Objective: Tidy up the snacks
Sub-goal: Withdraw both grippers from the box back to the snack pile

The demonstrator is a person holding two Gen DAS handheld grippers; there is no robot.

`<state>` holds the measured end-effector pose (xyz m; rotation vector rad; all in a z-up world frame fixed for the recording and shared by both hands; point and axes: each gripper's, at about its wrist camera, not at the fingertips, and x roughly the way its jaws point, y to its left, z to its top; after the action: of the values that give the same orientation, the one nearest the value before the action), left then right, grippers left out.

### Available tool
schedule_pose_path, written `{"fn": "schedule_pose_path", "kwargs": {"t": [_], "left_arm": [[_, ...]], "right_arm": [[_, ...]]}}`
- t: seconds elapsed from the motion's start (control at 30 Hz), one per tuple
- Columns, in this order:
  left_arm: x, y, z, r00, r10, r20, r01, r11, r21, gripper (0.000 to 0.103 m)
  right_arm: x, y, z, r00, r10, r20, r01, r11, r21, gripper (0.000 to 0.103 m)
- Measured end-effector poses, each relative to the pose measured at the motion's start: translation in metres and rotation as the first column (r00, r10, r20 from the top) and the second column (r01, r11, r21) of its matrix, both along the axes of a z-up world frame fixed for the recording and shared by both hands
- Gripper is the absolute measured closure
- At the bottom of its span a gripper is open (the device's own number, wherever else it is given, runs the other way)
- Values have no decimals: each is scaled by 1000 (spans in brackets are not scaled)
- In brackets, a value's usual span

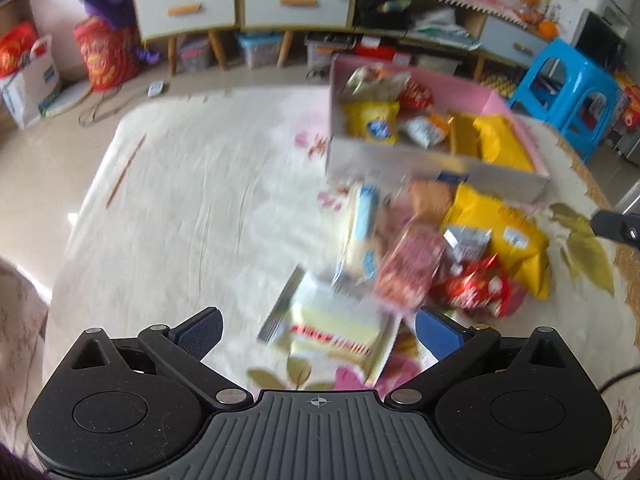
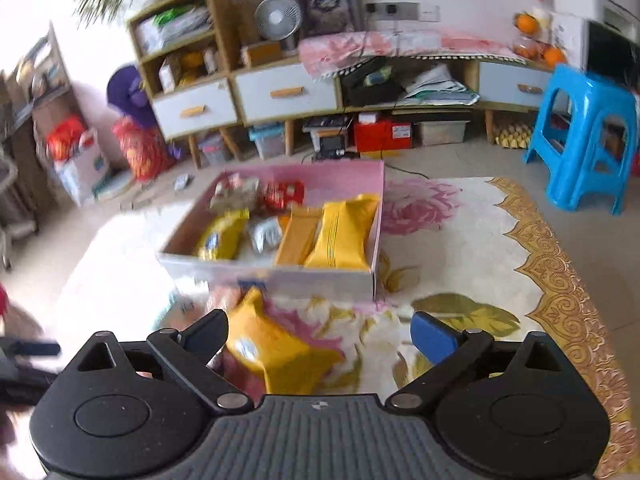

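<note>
Yellow snack bag (image 2: 276, 354) lies on the floral cloth straight ahead of the right tongs (image 2: 320, 334), between their wide-open, empty jaws, its long axis running diagonally up-left toward the pink box (image 2: 280, 280) just beyond. The left tongs (image 1: 318, 330) also gape empty over a pale flat packet (image 1: 332, 328) — the loose snack pile (image 1: 432, 252) sits ahead-right, touching the box front. Open cloth lies to the left; the right arm looks nearer the bag.
</note>
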<state>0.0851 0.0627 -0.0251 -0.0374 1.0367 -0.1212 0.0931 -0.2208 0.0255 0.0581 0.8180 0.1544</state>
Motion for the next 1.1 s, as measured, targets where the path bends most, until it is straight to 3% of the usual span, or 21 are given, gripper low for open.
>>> {"fn": "schedule_pose_path", "kwargs": {"t": [0.2,0.37,0.5,0.83,1.1], "left_arm": [[-1,27,-22,986,131,-103,-136,990,-47,0],[4,45,-30,951,258,-170,-282,950,-136,0],[10,43,-29,938,295,-183,-327,928,-180,0],[23,29,-33,894,420,-154,-440,888,-134,0],[28,12,-43,890,426,-163,-444,891,-96,2]], "right_arm": [[-7,3,-15,998,37,-59,-38,999,-13,12],[-7,15,-29,990,41,-137,-41,999,3,12],[-10,33,-35,980,82,-179,-81,997,10,12],[-13,75,-40,956,173,-237,-163,985,61,12],[-4,91,-51,943,164,-290,-144,985,90,12]]}}
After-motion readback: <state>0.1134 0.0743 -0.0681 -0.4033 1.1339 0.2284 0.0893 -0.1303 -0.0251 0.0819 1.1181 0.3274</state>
